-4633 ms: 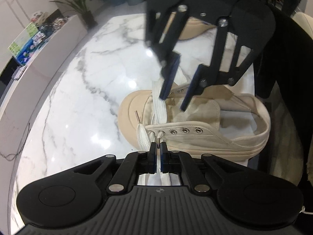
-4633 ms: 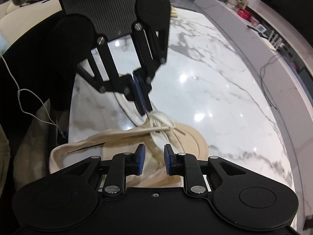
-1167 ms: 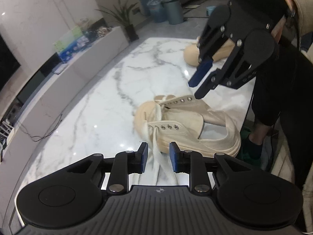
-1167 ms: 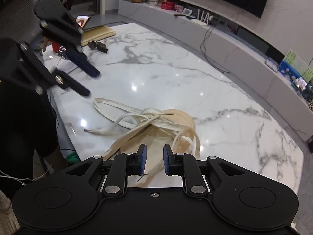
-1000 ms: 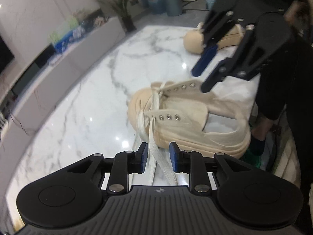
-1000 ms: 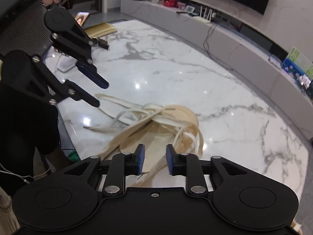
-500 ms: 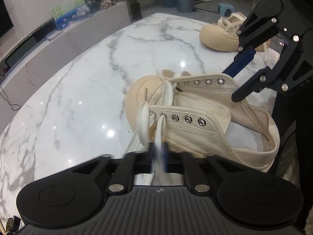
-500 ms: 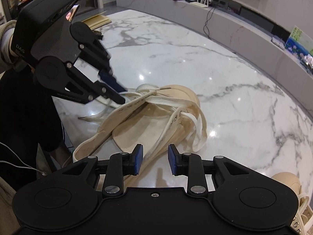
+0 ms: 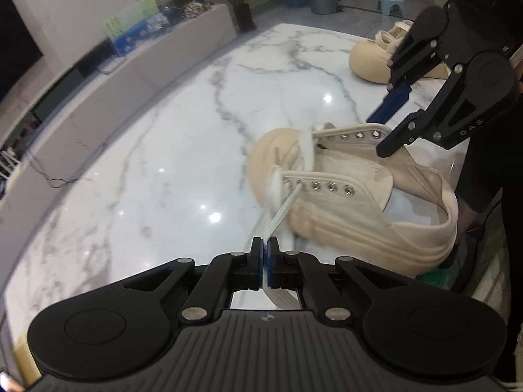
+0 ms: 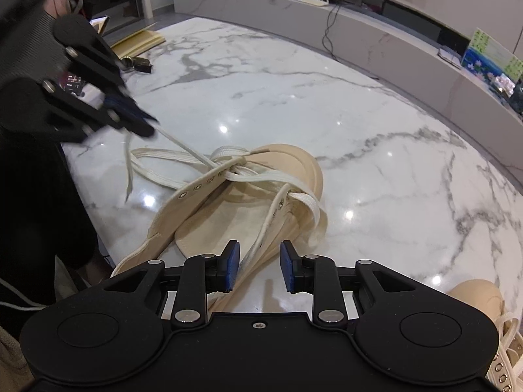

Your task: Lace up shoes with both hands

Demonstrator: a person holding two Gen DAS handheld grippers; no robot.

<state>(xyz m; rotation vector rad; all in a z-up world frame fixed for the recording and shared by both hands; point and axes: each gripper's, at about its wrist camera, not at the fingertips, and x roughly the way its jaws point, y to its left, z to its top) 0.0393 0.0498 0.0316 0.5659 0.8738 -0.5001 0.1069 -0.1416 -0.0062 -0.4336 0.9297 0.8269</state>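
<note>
The marble bench [image 9: 183, 150] fills the view, and the beige shoe [image 9: 353, 202] lies at its near edge, at two o'clock from your left tongs [image 9: 265, 254]. Its long axis runs toe to heel, the toe aimed at about ten o'clock (away from your body). Your left tongs are pressed together, pinching the white lace [image 9: 278, 215], which runs taut from the toe-end eyelets. Your right tongs [image 10: 259, 266] hover spread over the heel side, gripping nothing. Keep that pull gentle and in line with the eyelet row [image 9: 330, 187], so the lace tightens without dragging the shoe.
</note>
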